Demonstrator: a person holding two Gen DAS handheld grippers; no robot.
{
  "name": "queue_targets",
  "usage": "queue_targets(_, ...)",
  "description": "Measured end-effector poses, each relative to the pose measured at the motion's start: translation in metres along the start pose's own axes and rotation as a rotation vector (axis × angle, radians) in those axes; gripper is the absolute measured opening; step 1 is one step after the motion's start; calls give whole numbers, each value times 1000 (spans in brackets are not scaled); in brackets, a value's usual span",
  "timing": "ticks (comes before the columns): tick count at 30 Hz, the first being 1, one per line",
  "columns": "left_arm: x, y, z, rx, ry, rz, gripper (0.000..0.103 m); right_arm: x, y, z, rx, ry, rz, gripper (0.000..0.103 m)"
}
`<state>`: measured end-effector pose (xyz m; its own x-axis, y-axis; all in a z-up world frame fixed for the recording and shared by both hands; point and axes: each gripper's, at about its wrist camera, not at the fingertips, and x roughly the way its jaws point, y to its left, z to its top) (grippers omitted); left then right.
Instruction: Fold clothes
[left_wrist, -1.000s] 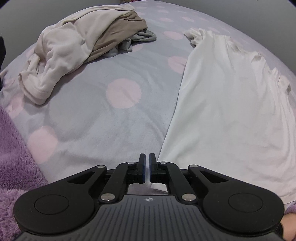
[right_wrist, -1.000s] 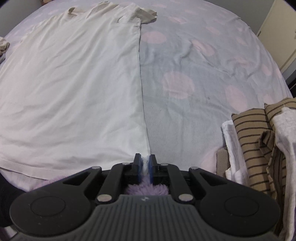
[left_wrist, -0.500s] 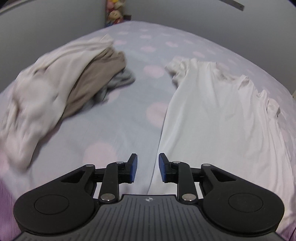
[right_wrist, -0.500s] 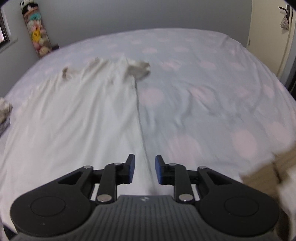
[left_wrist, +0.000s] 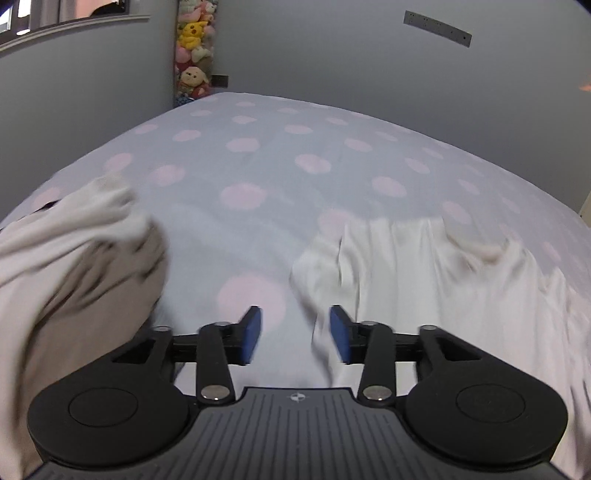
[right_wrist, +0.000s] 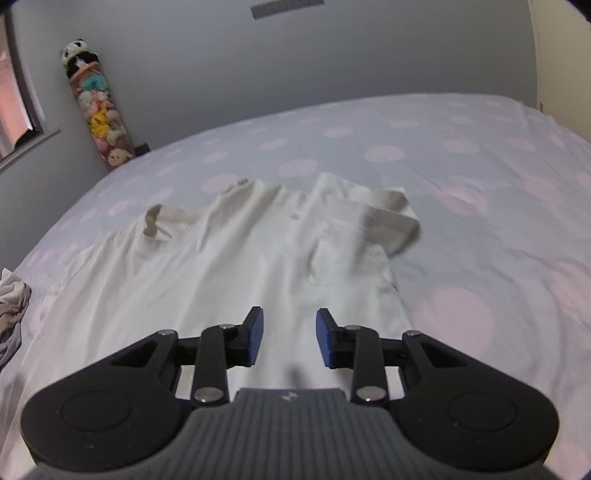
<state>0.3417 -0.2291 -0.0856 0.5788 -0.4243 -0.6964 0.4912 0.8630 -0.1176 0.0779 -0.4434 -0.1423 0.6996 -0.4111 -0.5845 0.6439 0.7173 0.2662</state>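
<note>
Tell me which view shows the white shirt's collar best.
The right wrist view: the collar on the white shirt is in plain sight there, with both sleeves. The left wrist view shows only the shirt's blurred left sleeve and shoulder; no collar can be made out.

- White shirt: motion-blurred ahead of the left gripper; near hem hidden beneath gripper body.
- Heap of clothes: smeared, cut off at the left edge; individual garments not distinguishable.
- Plush toys: too small to identify.
</note>
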Motion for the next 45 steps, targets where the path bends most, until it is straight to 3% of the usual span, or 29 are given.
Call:
queue_targets(5,81,-18,27,111,14,72,45,13,-10,-8,22,-44,68,35)
queue_targets(8,120,-20,32,105,41,107,45,13,-14,-9,31,-69,95,35)
queue_targets(11,140,-20,33,70,53,67,45,14,-17,-10,46,-77,126,35)
queue_targets(14,149,-28,33,69,34,78,44,20,-18,-11,50,-68,150,35)
queue_targets(17,147,-37,33,46,13,62,8,25,-19,-15,53,-47,159,35)
queue_targets(21,130,-54,33,106,0,69,2,25,-24,-13,80,-42,148,35)
queue_targets(25,106,-42,46,114,-36,150,1,17,-29,-8,95,-59,129,35)
queue_targets(28,94,-25,53,112,-45,250,1,12,-36,-5,120,-67,114,36)
queue_targets(32,98,1,52,102,46,408,3,11,-40,-1,140,-62,86,35)
queue_targets(35,98,2,51,93,61,470,9,12,-44,1,145,-46,65,36)
queue_targets(37,90,-6,54,92,41,454,29,13,-49,3,145,-41,47,38)
queue_targets(38,86,-13,55,98,28,445,32,14,-53,4,142,-43,34,39)
queue_targets(42,78,-55,58,137,10,337,35,15,-68,9,147,-51,-16,39)
queue_targets(45,72,-90,39,175,25,232,35,16,-81,13,188,-54,-25,39)
